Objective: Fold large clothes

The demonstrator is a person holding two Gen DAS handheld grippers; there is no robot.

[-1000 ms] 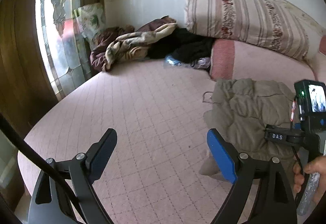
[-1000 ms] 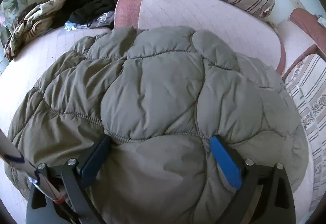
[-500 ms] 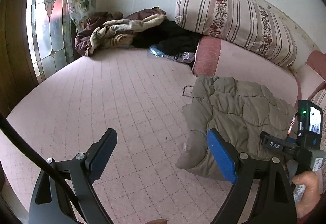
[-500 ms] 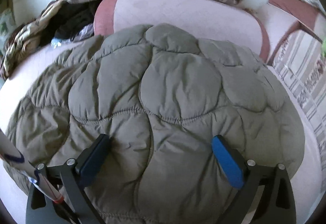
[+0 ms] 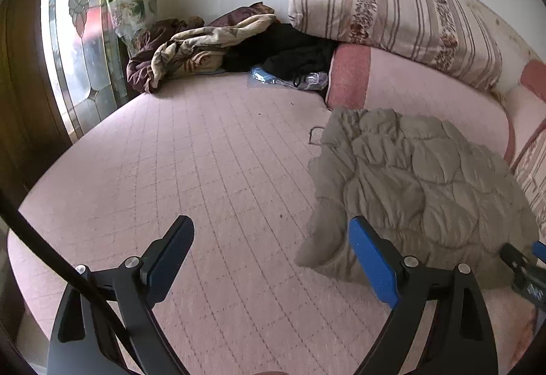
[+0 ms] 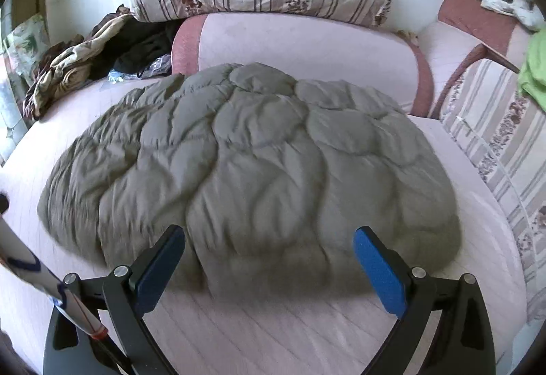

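An olive-green quilted puffer jacket (image 6: pixel 252 167) lies folded in a compact bundle on the pink quilted bed; it also shows at the right of the left wrist view (image 5: pixel 416 184). My right gripper (image 6: pixel 269 259) is open and empty, just short of the jacket's near edge, not touching it. My left gripper (image 5: pixel 273 248) is open and empty above the bare bed, to the left of the jacket's near corner. The right gripper's body (image 5: pixel 525 276) shows at the left wrist view's right edge.
A striped bolster (image 5: pixel 392 16) and a pink cushion (image 6: pixel 300 44) lie behind the jacket. A heap of blankets and dark clothes (image 5: pixel 211 47) sits at the far left by a glass door (image 5: pixel 82 33). A green cloth (image 6: pixel 532 68) hangs at the right.
The right gripper has pulled back off the jacket, so the whole bundle and a strip of bed now show. The left gripper has swung right, bringing the jacket more into its view.
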